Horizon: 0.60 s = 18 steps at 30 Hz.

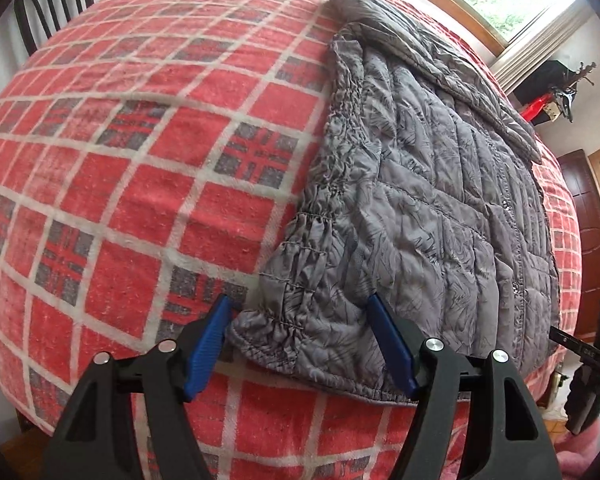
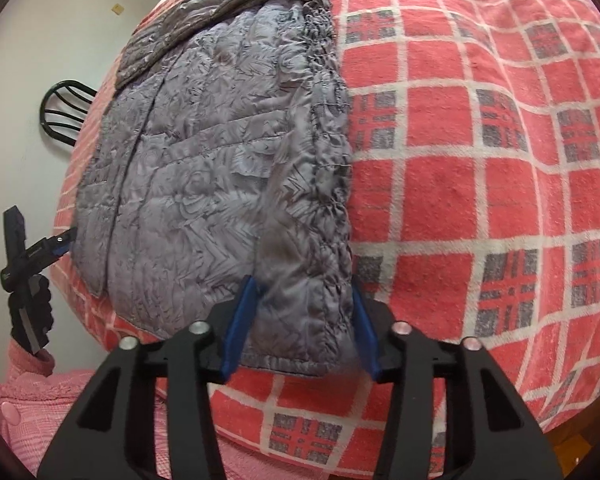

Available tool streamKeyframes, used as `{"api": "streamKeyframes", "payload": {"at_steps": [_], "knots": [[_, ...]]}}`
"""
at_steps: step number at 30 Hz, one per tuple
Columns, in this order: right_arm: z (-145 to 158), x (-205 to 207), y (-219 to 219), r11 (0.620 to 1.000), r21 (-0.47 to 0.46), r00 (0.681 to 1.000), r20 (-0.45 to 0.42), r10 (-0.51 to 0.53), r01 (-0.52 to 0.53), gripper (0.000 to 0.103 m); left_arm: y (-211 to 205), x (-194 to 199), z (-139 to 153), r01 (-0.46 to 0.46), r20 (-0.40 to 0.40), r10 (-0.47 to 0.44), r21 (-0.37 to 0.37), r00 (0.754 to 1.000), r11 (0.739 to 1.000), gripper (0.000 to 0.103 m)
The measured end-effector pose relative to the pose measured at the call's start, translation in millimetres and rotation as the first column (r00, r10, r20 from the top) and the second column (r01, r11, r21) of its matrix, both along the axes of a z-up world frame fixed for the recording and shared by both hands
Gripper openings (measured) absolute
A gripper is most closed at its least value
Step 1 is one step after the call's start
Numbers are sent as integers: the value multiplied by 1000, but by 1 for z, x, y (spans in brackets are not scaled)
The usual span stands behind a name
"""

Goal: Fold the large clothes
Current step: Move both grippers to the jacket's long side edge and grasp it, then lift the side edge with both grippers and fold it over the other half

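Grey quilted puffer jacket (image 1: 432,200) lies flat on a red plaid blanket (image 1: 140,160) with white grid lines, its hem toward the near edge of the blanket and one sleeve folded across its far end. The left hand-held gripper (image 1: 300,320) stands over the jacket's near left hem corner, blue fingers (image 1: 388,340) apart, one on the blanket just beside the gathered hem and the other on the fabric. The right hand-held gripper (image 2: 304,320) straddles the jacket's near right hem corner, fingers (image 2: 240,320) close against the fabric; whether they pinch it cannot be told. A black chair back (image 2: 64,112) stands beyond the jacket.
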State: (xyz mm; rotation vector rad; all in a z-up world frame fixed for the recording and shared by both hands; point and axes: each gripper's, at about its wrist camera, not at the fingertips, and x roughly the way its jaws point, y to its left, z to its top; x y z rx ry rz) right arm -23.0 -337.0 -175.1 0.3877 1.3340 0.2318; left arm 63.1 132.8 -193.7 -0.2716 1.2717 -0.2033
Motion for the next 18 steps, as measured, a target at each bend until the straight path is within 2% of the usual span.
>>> {"api": "streamKeyframes", "payload": {"at_steps": [2,5,6,7,10,14,16,18], "knots": [[-1,1,2,1000,20,1000,3,14,-14,23,0,0,0,2,2,-2,-12,1000,1000,67],[0,2,0,999,50,1000,4,15,-15,15,-2,-2,2,13,11,-13,-42,1000,999,40],[1,2,0,998,57,1000,6,16,-16,14,-3,-3,3,15,12,-14,-61,1000,998,26],[3,2,0,998,61,1000,13,22,-23,13,-4,-3,5,11,18,-9,-73,1000,997,20],[11,-1,0,997,65,998,43,42,-45,11,-9,-7,13,16,49,-13,-50,999,999,13],[29,-11,-2,993,100,991,120,57,-69,10,-13,-16,31,10,103,-7,-30,995,999,11],[33,-13,-3,991,108,989,134,66,-81,10,-14,-18,37,10,115,-7,-23,993,1000,11],[30,-15,-2,993,74,989,118,86,-95,10,-14,-19,34,17,103,-17,-1,995,1000,11]]}}
